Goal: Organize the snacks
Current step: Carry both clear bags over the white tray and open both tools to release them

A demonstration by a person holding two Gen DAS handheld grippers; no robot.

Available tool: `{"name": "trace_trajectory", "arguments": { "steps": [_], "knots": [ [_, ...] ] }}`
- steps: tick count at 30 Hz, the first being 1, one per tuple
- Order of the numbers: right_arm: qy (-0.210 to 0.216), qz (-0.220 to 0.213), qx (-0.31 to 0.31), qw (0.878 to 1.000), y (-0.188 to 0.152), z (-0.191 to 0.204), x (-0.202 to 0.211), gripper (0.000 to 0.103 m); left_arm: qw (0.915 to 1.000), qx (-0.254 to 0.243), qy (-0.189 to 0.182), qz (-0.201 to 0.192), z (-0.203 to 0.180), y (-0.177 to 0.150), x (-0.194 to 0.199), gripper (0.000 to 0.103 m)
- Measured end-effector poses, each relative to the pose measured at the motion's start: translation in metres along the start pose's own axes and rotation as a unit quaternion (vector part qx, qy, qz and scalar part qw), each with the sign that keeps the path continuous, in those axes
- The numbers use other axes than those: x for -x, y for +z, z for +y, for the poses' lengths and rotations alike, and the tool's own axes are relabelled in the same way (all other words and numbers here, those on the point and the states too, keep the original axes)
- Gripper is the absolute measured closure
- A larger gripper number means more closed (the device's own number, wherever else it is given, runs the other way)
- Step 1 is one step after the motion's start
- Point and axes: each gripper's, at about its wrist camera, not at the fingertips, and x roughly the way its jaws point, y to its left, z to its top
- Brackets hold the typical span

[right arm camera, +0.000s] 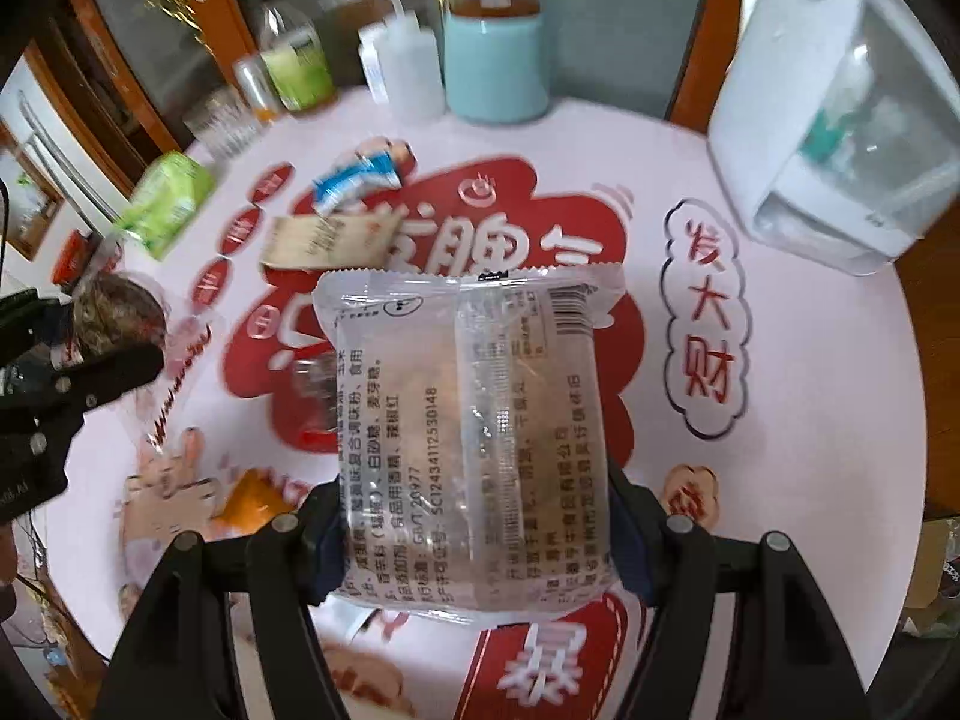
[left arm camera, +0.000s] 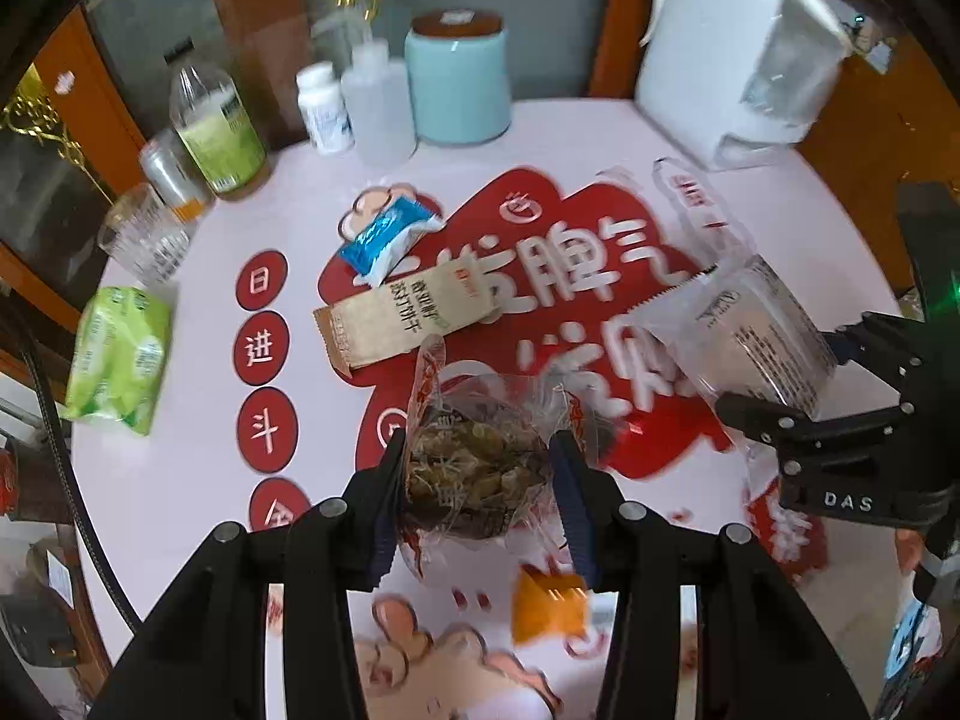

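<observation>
Clamped between the left gripper [left arm camera: 480, 468] pads, a clear snack bag [left arm camera: 480, 450]; right gripper [right arm camera: 474, 540] pinches a printed packet [right arm camera: 468, 420]

bottles [left arm camera: 378, 102] and white box [left arm camera: 732, 54] crowd the table's [left arm camera: 198, 480] far edge; near side open.

A lived-in room of a home, most likely a dining or sitting corner. A round table [left arm camera: 198, 480] fills the frame, covered in a white cloth printed with red festive Chinese characters. Along its far edge, at the top of the frame, stand everyday household things: a pale blue canister [left arm camera: 457, 79], a white pill bottle [left arm camera: 324, 108], a squeeze bottle [left arm camera: 378, 105], a drink bottle [left arm camera: 217, 132] and a glass tumbler [left arm camera: 147, 234]. At upper left, orange-brown wooden cabinets [left arm camera: 66, 78] with glass doors back the table.
</observation>
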Motion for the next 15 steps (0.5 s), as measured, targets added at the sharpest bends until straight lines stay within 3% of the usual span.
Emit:
{"name": "trace_trajectory", "arguments": {
  "steps": [9, 15],
  "knots": [
    [0.029, -0.073, -0.004, 0.997, -0.061, 0.021, 0.108, 0.033, 0.9990, -0.014, -0.011, -0.041, -0.047, -0.052, 0.122, 0.059],
    [0.066, -0.106, -0.013, 0.992, -0.115, 0.029, 0.161, 0.032, 0.9984, -0.003, -0.014, -0.056, -0.069, -0.093, 0.176, 0.059]
  ]
}}
